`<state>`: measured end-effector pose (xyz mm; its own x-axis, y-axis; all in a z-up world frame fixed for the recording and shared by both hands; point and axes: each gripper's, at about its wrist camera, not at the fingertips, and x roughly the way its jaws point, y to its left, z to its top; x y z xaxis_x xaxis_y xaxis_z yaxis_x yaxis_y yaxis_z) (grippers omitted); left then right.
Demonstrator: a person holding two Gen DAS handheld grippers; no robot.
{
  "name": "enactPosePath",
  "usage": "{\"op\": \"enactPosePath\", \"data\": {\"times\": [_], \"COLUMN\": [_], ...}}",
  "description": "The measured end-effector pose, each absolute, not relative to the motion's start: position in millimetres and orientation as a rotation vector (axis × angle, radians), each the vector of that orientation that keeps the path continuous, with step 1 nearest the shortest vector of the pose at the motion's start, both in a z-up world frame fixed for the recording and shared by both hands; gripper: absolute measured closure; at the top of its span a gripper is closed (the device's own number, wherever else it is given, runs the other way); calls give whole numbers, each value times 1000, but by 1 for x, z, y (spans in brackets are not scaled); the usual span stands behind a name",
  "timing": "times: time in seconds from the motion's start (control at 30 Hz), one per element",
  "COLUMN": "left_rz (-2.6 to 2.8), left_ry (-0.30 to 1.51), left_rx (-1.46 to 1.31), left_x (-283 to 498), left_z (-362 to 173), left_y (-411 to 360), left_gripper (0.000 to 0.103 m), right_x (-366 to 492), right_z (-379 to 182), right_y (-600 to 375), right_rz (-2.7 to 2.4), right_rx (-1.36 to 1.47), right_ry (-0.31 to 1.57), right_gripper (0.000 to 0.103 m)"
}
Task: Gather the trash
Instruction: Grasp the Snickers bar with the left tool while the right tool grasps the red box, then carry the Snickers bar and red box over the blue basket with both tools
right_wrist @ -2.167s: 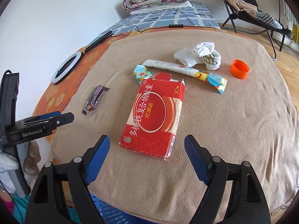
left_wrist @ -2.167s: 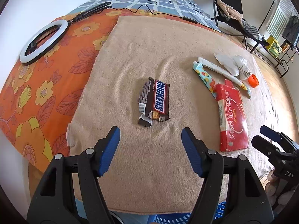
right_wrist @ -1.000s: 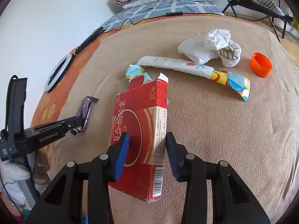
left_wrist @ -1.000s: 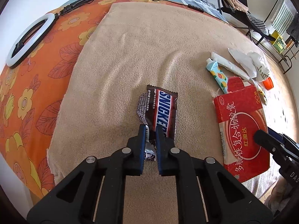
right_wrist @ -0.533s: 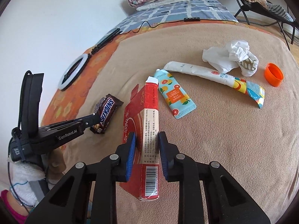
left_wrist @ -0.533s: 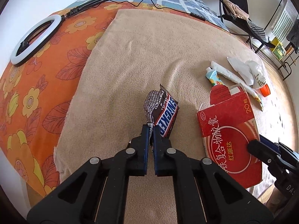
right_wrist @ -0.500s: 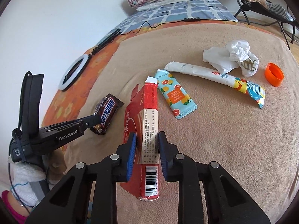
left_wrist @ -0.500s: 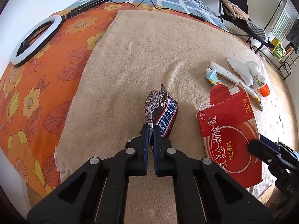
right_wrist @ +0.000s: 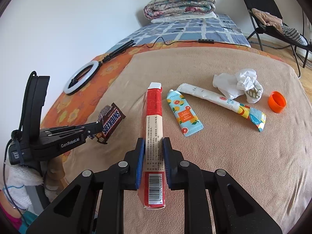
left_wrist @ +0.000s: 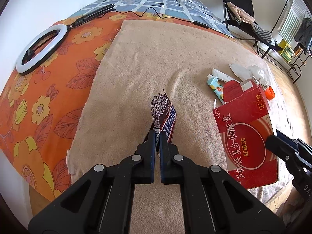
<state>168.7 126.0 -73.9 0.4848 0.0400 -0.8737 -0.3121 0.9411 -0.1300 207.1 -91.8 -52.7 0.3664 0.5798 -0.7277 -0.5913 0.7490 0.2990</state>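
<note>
A brown Snickers wrapper (left_wrist: 165, 115) hangs upright off the beige blanket (left_wrist: 146, 62), and my left gripper (left_wrist: 157, 134) is shut on its lower end. In the right wrist view the same wrapper (right_wrist: 111, 123) shows at the left, held by the left gripper (right_wrist: 98, 125). A red cardboard box (right_wrist: 154, 113) stands on its narrow edge above the blanket. My right gripper (right_wrist: 154, 142) has its blue pads pressed on both sides of it, the jaws still closing a little. In the left wrist view the box (left_wrist: 247, 136) is at the right, with the right gripper (left_wrist: 273, 140) behind it.
Still lying on the blanket are a tube printed with oranges (right_wrist: 184, 115), a long white wrapper (right_wrist: 220, 101), crumpled tissue (right_wrist: 239, 85) and an orange cap (right_wrist: 276, 101). A ring light (right_wrist: 81, 78) lies on the orange sheet. Folded blankets (right_wrist: 179, 2) and a black chair (right_wrist: 273, 15) stand beyond.
Both grippers closed on their items and rose. The wrapper has come up off the blanket. The red box has been lifted and turned onto its narrow edge, uncovering the orange-print tube.
</note>
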Motion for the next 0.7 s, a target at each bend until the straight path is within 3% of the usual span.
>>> {"op": "enactPosePath", "data": {"times": [0.7], "left_rz": [145], "left_ry": [991], "left_rx": [-226], "left_x": [107], "left_z": [-38], "left_y": [87], "left_gripper": [102], "right_x": [172], "right_z": [-22], "right_y": [-123], "right_rz": [745], "right_rx": [-75], "right_ry": [841], "right_gripper": [86]}}
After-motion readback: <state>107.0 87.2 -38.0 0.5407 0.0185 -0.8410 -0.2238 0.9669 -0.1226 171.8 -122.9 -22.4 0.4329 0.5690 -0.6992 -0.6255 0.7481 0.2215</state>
